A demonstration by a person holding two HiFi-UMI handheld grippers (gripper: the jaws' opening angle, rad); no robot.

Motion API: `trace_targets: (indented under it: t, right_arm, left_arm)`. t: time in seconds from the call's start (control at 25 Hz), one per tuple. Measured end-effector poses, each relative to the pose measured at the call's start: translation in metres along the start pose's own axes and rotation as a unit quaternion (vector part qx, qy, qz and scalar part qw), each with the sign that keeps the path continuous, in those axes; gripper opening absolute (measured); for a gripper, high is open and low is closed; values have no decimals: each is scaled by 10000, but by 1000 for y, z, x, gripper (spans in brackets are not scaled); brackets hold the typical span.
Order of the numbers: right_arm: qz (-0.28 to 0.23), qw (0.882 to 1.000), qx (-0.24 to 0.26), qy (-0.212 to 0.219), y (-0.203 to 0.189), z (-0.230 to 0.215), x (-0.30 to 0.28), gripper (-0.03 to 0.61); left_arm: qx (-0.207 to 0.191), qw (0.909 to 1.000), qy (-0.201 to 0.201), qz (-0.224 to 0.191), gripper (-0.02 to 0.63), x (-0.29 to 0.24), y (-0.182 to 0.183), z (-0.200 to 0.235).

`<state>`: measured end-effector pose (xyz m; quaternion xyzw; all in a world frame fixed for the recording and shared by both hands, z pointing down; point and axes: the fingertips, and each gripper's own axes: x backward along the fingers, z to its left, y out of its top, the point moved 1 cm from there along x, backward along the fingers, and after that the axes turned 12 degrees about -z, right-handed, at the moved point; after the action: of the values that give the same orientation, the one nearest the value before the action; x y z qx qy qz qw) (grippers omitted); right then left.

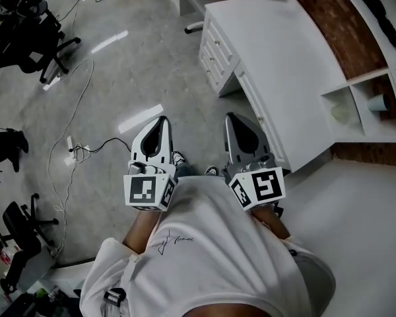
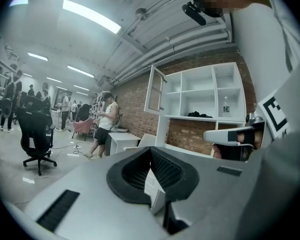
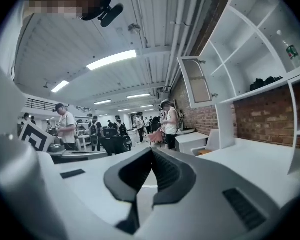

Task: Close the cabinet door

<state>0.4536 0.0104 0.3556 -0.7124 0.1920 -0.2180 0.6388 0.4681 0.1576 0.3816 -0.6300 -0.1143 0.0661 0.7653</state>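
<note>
- Right gripper view showed the door [image 3: 196,81] swung out from an upper bay of the shelf [image 3: 250,59]. It sat high and to the right of the right gripper [image 3: 151,150], well apart from it.
- Its long axis stood upright. The hinged edge seemed to sit against the shelf frame, and the free edge pointed out into the room, away from the brick wall [image 3: 260,116].
- The right gripper's jaws were pressed together with nothing between them.
- The left gripper [image 2: 150,150] was likewise closed tip to tip and empty. From its view the door appeared above the jaws, further off.
- Head view had both grippers side by side close to the person's chest, tips forward. The desk [image 1: 277,51] and shelf lay off to the right.
- By that layout the right gripper looked the nearer of the two.
- The coming move likely called for lifting it up and to the right to the door's outer face. It would then push that face toward the shelf, so the door turns on its upright hinge line.
</note>
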Motion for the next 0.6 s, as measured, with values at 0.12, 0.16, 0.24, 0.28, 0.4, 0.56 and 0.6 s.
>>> trace_targets:
  t: [0.12,0.16,0.24,0.28,0.4,0.56,0.6]
  right_arm:
    - [53,9996,87,249,-3,25,-29,25]
    - [61,9994,122,332,-3,34,-38,25]
    - [50,9989,173,436,-2,51,-51,25]
    - [37,9987,196,464,-2,58,-57,25]
    - [38,9983,195,545,-5,72,-71,25]
    - [124,9976,152,658,-11,83,-83,25]
    - [138,9971,112,739,-12,86,-86,25]
  left_arm:
    - [-40,9999,85,-98,17,2,9,28]
    - [-56,9999,97,-130,17,4,13,37]
    - [-95,9998,98,-173,17,6,18,53]
    - [-117,9997,88,-191,17,7,20,60]
    - [-138,9995,-8,-271,17,6,24,73]
    - [-125,9992,-130,-358,17,5,28,83]
    - [-129,9992,-134,-367,17,6,28,85]
